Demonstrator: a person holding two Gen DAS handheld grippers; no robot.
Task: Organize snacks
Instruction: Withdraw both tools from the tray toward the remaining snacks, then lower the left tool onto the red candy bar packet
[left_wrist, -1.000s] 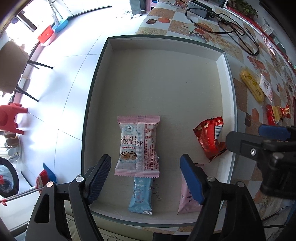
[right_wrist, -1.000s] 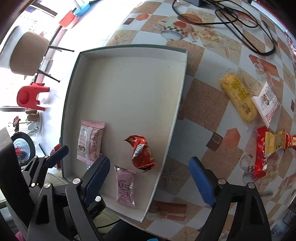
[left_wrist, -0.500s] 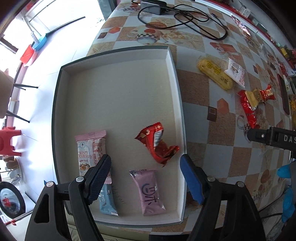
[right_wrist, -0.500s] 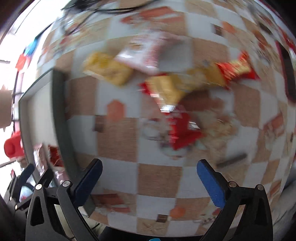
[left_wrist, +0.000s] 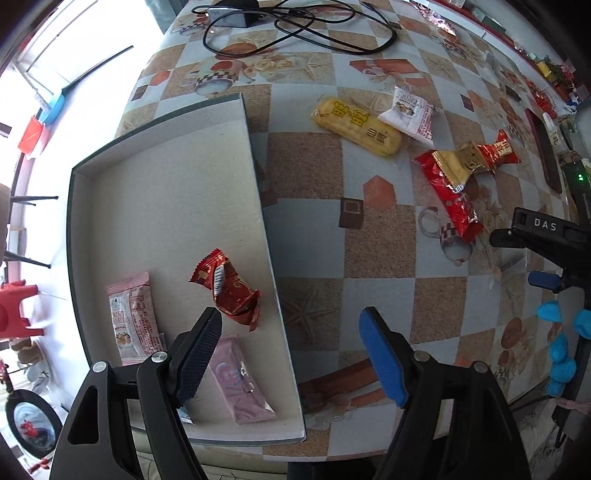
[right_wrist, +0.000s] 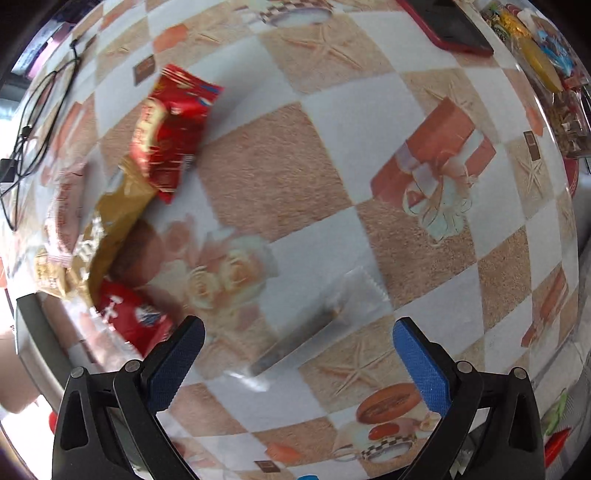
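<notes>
- Tray (left_wrist: 162, 206), left side of the table: holds a pink-and-white cranberry packet (left_wrist: 133, 314) at its near left, a crumpled red wrapper (left_wrist: 229, 291) at near centre, and a pink packet (left_wrist: 236, 384) nearest the edge. A blue packet is mostly hidden behind the finger.
- Left gripper (left_wrist: 291, 354): empty, fingers spread, hanging astride the tray's right wall (left_wrist: 273, 273). One finger is over the tray, the other over the tablecloth (left_wrist: 310, 177).
- Loose snacks, right of the tray on the cloth: a yellow packet (left_wrist: 356, 125) touching a white packet (left_wrist: 410, 114) at the far side; nearer, a long red packet (left_wrist: 448, 195) with a gold-and-red wrapper (left_wrist: 476, 158) lying across it.
- Right gripper (right_wrist: 299, 354): its jaws have just been opening and stand fully spread with nothing pinched, above a clear, flat wrapper (right_wrist: 321, 314) that is blurred in the right wrist view.
- Risk: the clear wrapper is thin and lies flat, so the pads may close over it and skid, likely needing an edge catch.
- Risk: the red and gold pair overlap; grabbing one may drag the other.
- Risk: the left gripper sits over the tray wall and could knock it if lowered.
</notes>
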